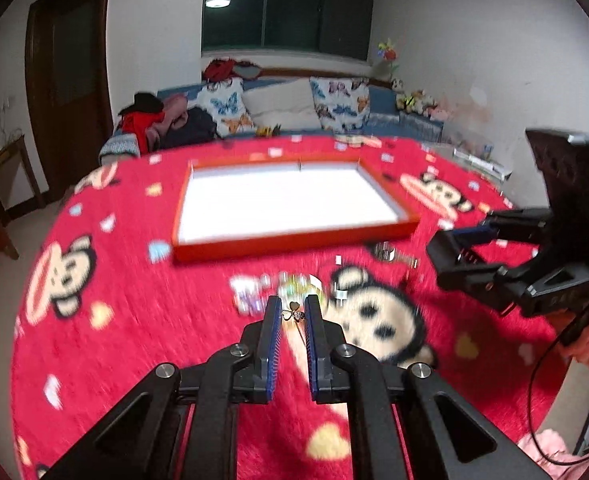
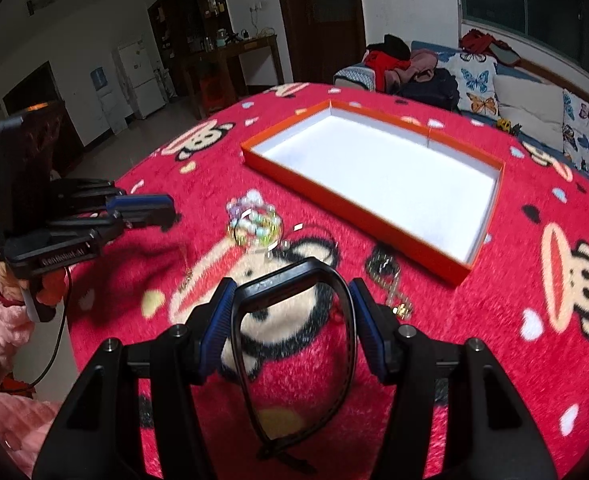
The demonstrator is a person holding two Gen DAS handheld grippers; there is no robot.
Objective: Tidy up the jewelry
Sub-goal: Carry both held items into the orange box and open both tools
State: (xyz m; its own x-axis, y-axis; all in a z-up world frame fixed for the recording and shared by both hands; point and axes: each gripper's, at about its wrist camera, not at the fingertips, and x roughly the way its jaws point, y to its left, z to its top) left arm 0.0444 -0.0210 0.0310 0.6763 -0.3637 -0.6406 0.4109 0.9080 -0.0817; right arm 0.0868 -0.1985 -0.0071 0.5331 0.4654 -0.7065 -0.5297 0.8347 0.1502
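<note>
The shallow orange tray with white lining (image 2: pixel 374 168) is still bare: the left gripper (image 1: pixel 293 314) pinches a small gold clover charm (image 1: pixel 293 314), the right gripper (image 2: pixel 292 300) clasps a black bangle (image 2: pixel 294 320), and beaded bracelets (image 2: pixel 254 226) remain on the red blanket (image 2: pixel 494 360).

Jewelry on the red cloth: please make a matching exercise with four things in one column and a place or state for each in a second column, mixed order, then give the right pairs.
Things
1. clover pendant
2. black band
3. orange tray
4. bead bracelet

Places or states
A. lying on the red cloth, not held
B. pinched between the pads of the left gripper
C. white inside, nothing in it
D. held between the pads of the right gripper

Pairs: 1-B, 2-D, 3-C, 4-A
</note>
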